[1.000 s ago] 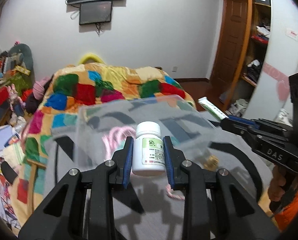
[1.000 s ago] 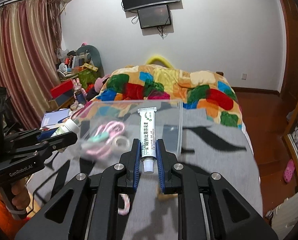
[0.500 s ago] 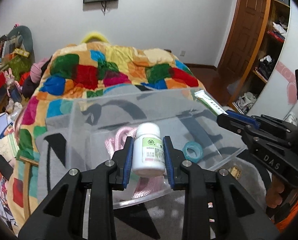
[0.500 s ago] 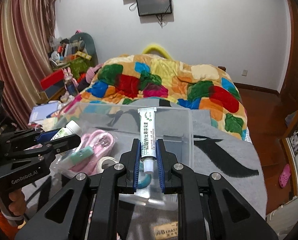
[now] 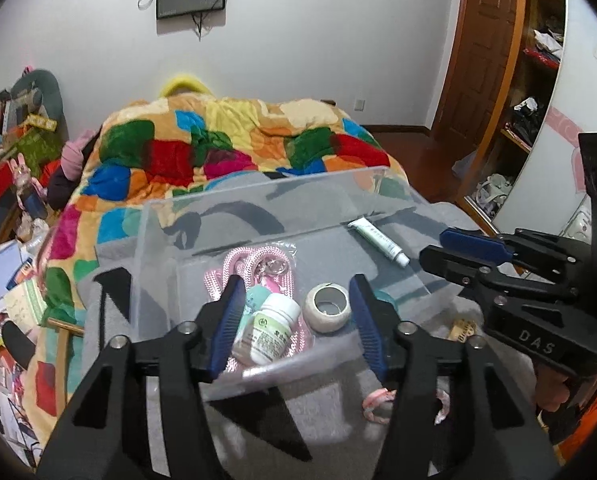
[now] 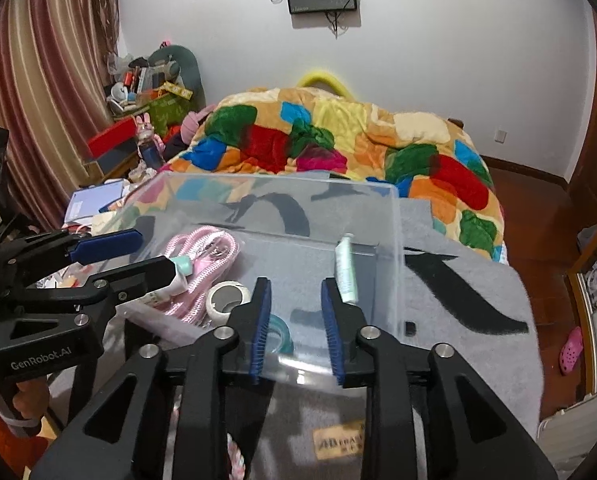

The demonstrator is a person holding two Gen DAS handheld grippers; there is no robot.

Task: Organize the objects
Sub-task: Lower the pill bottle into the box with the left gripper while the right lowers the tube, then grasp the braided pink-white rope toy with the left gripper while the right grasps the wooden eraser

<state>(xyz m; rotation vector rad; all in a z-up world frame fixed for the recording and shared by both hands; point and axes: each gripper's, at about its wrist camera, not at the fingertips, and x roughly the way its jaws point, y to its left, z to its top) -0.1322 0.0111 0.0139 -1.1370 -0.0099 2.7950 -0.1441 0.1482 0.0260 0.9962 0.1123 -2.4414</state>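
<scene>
Both my grippers, left (image 5: 296, 320) and right (image 6: 296, 330), hang spread and empty over the clear bin (image 5: 258, 200); bottle (image 5: 272, 330) and tube (image 5: 378, 241) lie inside. An eraser (image 6: 340, 442) beside the bin remains.

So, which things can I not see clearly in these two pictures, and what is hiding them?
- Right wrist view: the tube is blurred, so its print is unreadable.
- Right wrist view: the teal tape roll is partly behind a finger of the right gripper.
- Left wrist view: the label of the bottle is too small to read.
- Left wrist view: the eraser is partly hidden by gripper arms.
</scene>
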